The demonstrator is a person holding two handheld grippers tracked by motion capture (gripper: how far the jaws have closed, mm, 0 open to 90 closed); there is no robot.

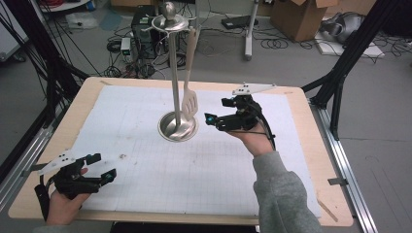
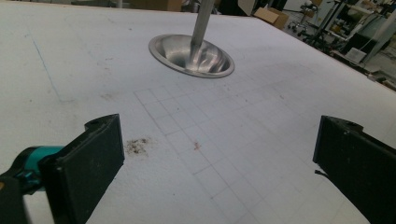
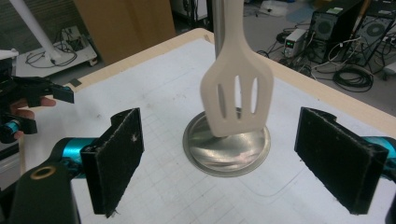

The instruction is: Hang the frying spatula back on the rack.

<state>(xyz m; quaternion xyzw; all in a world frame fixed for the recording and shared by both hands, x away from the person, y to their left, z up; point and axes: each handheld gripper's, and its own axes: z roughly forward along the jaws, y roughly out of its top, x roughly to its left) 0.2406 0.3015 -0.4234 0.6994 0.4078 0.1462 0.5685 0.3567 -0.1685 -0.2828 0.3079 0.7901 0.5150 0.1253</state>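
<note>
I'm looking down on one desk (image 1: 301, 145), covered by one white gridded sheet, and there's one utensil stand (image 1: 176, 73) on it: a round steel base (image 1: 178, 127) sitting mid-desk, one upright pole, a hook ring up top. One slotted spatula (image 1: 190, 103) hangs from that ring, long axis vertical, blade down, its lower edge just above the base and right beside the pole.

Here's what matters for my next move, as I read it: the spatula blade sits to the left of my right hand-held gripper (image 1: 213, 119), close by, at about blade height. In the right gripper view the blade (image 3: 237, 93) hangs dead ahead, between the lines of the two jaws but farther out than their tips, broad face toward me. Jaws are spread wide, nothing in them. So I'd go straight forward and pinch across the blade or the handle just above it.

My left hand-held gripper (image 1: 104, 168) is well apart, down at the near left corner of the desk, also gaping and empty; its view catches the stand's base (image 2: 191, 55) far ahead. Right hand is plainly the nearer.

Count: two hand-held grippers, one stand, one spatula.
</note>
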